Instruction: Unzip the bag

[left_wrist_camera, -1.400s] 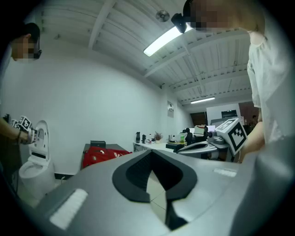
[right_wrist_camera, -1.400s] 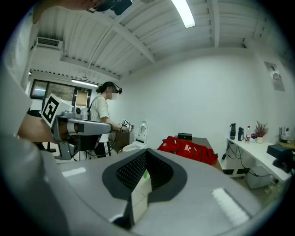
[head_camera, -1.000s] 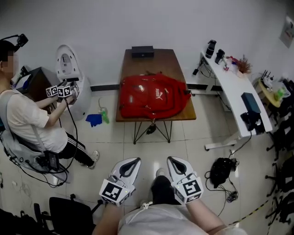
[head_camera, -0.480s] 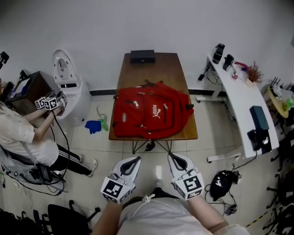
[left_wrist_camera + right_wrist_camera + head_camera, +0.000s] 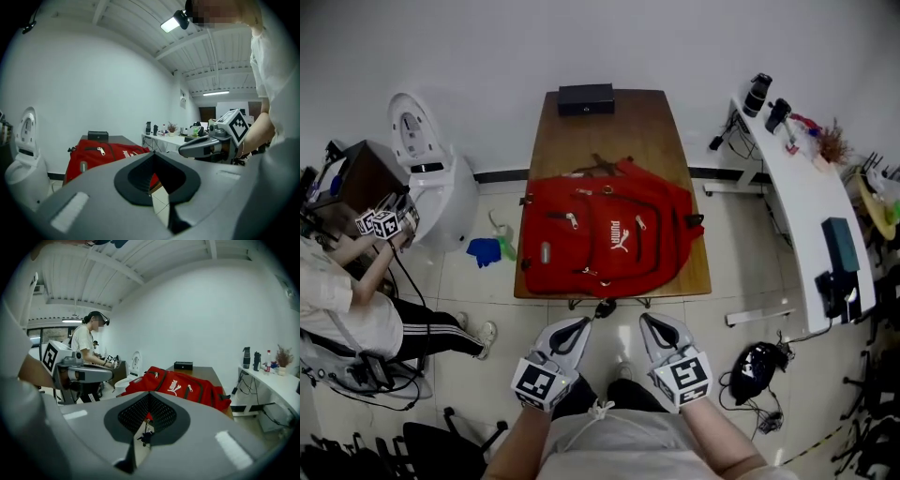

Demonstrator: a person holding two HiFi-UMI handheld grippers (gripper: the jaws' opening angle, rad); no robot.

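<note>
A red backpack lies flat on the brown wooden table, its silver zipper pulls facing up and the zippers closed. My left gripper and right gripper hang side by side below the table's near edge, short of the bag and touching nothing. Both are shut and hold nothing. The left gripper sees the backpack ahead to its left in the left gripper view. Beyond the right gripper, the backpack lies ahead to the right in the right gripper view.
A black box sits at the table's far end. A white side desk with bottles stands to the right, a black bag on the floor near it. At the left a seated person holds other grippers beside a white machine.
The view has come closer to the table, so the backpack now looks larger and nearer. Both grippers stay low, side by side and shut.
</note>
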